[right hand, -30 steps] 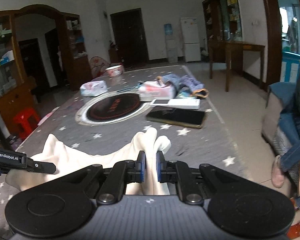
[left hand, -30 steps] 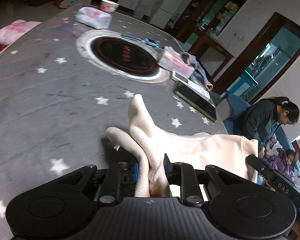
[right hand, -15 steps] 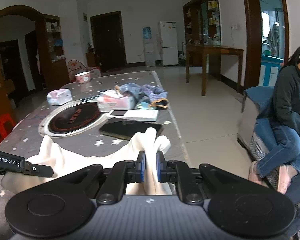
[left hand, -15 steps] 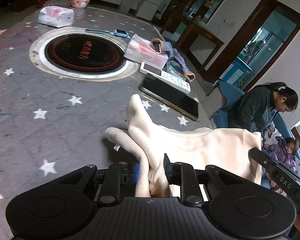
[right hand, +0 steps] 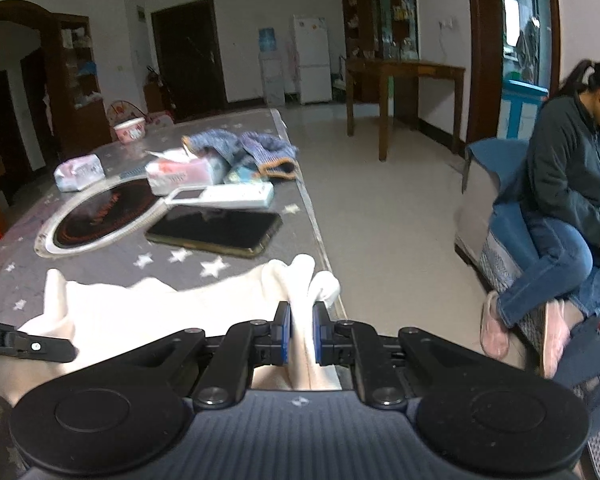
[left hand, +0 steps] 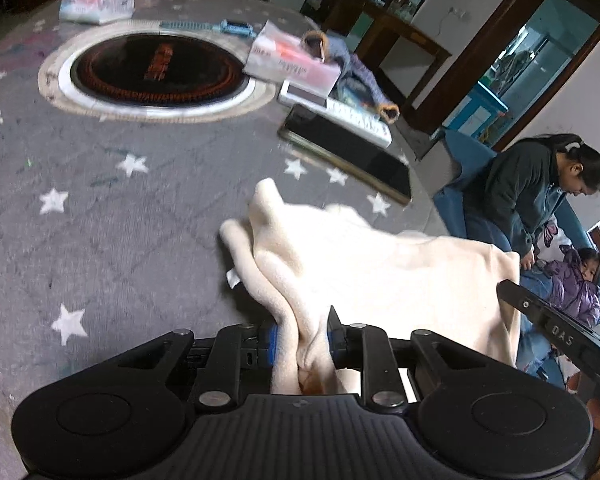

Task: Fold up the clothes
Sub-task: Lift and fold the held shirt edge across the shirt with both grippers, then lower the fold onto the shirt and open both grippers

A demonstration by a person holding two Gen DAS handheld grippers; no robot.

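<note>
Star-print table [left hand: 100, 240]; cream garment [left hand: 380, 272]; "DAS" gripper [left hand: 560, 332]

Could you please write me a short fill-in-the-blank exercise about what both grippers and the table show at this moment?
1. The left gripper and the right gripper are each shut on the ______ garment.
2. The grey tablecloth is printed with white ______.
3. The dark tablet lies flat between the garment and the white ______.
4. At the table's far end stands a pink ______.

Missing words: cream; stars; remote control; bowl
</note>
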